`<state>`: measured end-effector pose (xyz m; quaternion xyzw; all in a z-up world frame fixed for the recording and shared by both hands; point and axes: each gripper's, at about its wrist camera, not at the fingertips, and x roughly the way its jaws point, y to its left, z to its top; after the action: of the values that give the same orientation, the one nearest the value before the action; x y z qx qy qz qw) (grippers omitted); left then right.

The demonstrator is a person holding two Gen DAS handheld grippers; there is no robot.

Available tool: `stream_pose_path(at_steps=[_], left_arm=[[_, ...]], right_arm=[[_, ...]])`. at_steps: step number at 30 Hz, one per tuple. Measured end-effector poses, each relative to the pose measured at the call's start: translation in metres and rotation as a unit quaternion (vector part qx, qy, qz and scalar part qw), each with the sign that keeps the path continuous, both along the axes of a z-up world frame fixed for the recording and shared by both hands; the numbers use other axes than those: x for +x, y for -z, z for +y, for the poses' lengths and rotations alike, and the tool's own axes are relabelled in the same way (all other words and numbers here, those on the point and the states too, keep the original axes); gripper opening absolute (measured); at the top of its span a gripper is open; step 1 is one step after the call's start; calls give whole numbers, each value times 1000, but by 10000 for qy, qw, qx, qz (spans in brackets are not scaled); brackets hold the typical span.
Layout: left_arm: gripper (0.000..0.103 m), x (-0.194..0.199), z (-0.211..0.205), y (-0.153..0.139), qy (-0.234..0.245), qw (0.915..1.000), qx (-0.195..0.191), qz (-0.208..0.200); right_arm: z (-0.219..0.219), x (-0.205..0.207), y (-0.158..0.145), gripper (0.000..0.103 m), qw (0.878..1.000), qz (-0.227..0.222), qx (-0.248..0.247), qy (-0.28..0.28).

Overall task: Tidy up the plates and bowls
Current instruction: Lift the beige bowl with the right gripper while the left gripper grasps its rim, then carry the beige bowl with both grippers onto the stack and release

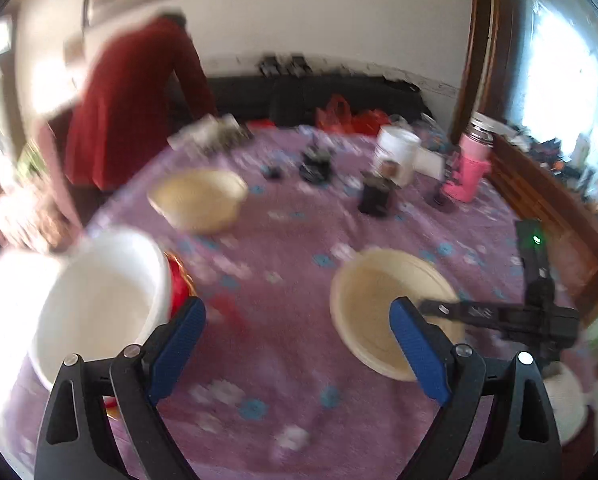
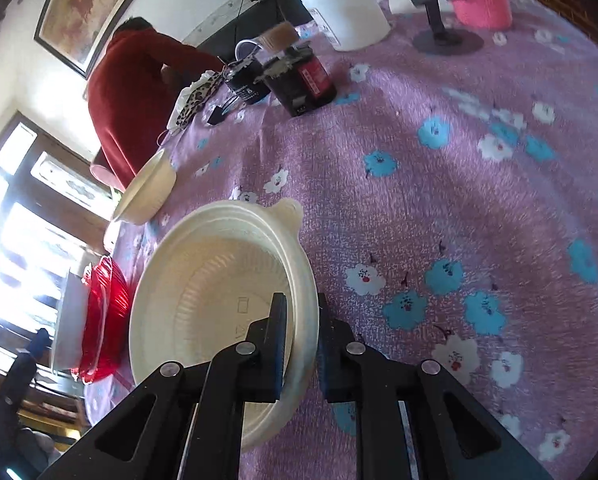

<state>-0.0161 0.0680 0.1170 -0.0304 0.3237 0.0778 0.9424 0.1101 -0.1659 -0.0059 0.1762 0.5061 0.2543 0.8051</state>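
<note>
Pinched at its rim between the closed blue pads of the right gripper (image 2: 299, 344), low in the frame: a cream ribbed plastic bowl (image 2: 223, 300) on the purple floral tablecloth (image 2: 439, 200), beside a red ribbed bowl (image 2: 105, 312) at left; left gripper (image 1: 299, 352) spread wide, holding nothing.

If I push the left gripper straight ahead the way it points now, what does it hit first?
Probably just the purple flowered tablecloth: the open left gripper points down at bare cloth between the white bowl and the cream bowl held by the right gripper. Blur makes depth uncertain.
</note>
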Motion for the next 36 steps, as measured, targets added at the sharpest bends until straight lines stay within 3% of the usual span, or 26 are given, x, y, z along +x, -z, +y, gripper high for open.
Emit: stream_pose_path(at_steps=[3, 5, 7, 12, 16, 21, 22, 25, 27, 30, 36], left_arm=[[93, 0, 12, -3, -660, 9962, 550, -164], [93, -3, 21, -7, -827, 9956, 381, -208], [93, -2, 20, -10, -563, 9981, 63, -226], [93, 35, -12, 12, 293, 9964, -647, 466], [93, 68, -25, 43, 223, 9920, -912, 840], [91, 85, -33, 67, 111, 9921, -773, 981], [89, 88, -32, 72, 94, 9917, -780, 1018], [59, 98, -30, 86, 251, 9859, -967, 1344], [20, 102, -33, 98, 378, 9804, -1075, 1608], [14, 98, -34, 103, 440, 9773, -1185, 1697], [16, 76, -40, 78, 447, 9841, -1064, 1347]], right_arm=[[-1, -2, -1, 15, 10000, -94, 0, -9], [0, -3, -2, 18, 9999, -142, -18, -16], [1, -5, -3, 20, 9998, -199, -37, -23], [4, -11, -9, 23, 9982, -476, -365, 29], [2, -11, -6, 23, 9984, -442, -359, 57], [2, -10, -4, 23, 9983, -431, -378, 49], [2, -10, -4, 23, 9982, -445, -398, 50], [3, -10, -4, 23, 9980, -462, -418, 62], [4, -10, -4, 23, 9979, -473, -443, 70], [4, -11, -6, 23, 9964, -582, -597, 141], [7, -21, -18, 22, 9942, -941, -511, 136]])
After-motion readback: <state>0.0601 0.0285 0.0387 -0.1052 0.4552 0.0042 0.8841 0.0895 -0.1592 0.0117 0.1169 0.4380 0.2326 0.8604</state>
